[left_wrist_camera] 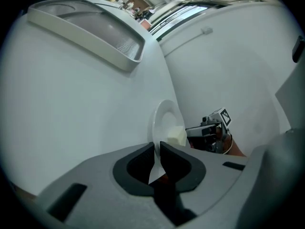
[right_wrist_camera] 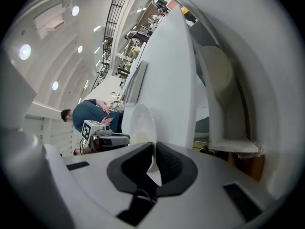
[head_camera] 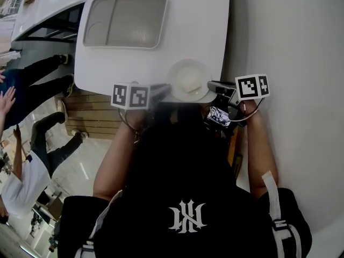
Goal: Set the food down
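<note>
White plate (head_camera: 189, 80) bearing a pale block of food (left_wrist_camera: 175, 136), at the near edge of the white table (head_camera: 204, 26) and partly overhanging it (contact with the tabletop not discernible). Left gripper (left_wrist_camera: 157, 149) clenched on the plate's left rim, the thin edge pinched between dark pads. Right gripper (right_wrist_camera: 153, 151) clenched likewise on the opposite rim, facing the left one across the plate. Farther back on the table, a shallow rectangular tray (head_camera: 126, 20). At far left, beyond the table, bystanders (head_camera: 37, 82).
</note>
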`<state>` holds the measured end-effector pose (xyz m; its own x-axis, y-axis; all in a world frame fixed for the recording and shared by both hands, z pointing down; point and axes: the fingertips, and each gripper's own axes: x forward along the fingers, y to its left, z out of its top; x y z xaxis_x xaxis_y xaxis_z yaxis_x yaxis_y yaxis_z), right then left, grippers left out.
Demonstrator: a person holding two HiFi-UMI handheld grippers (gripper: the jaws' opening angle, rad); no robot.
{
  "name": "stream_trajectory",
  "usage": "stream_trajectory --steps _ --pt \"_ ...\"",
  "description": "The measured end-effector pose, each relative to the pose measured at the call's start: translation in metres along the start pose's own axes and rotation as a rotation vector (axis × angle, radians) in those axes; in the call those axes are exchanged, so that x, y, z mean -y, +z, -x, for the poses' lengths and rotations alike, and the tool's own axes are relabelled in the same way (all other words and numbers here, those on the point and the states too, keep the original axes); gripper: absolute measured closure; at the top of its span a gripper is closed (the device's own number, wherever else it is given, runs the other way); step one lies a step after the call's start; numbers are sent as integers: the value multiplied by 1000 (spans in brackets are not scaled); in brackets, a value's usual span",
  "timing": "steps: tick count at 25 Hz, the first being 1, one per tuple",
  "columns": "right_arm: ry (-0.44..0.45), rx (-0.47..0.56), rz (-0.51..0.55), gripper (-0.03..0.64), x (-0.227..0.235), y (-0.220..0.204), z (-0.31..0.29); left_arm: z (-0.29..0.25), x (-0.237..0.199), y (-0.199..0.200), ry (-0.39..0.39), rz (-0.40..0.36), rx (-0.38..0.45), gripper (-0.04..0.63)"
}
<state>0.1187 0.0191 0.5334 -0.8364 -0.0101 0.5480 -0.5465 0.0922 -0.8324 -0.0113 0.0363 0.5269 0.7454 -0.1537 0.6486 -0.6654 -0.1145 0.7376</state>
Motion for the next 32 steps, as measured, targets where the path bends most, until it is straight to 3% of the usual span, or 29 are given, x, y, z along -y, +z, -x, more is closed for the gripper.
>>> stream_trajectory --steps 7,17,19,24,32 --pt "62 -8 -35 598 -17 -2 -3 14 1 -10 -13 39 -15 558" --pt "104 44 -24 598 -62 8 -4 59 12 4 -33 -31 -1 558" --pt "98 52 -8 598 -80 26 -13 76 5 23 -36 -51 8 558" --pt "79 68 3 598 -130 126 -78 128 -59 120 -55 -67 24 558" --pt "34 131 73 598 -125 134 -77 125 -58 134 -30 -173 35 557"
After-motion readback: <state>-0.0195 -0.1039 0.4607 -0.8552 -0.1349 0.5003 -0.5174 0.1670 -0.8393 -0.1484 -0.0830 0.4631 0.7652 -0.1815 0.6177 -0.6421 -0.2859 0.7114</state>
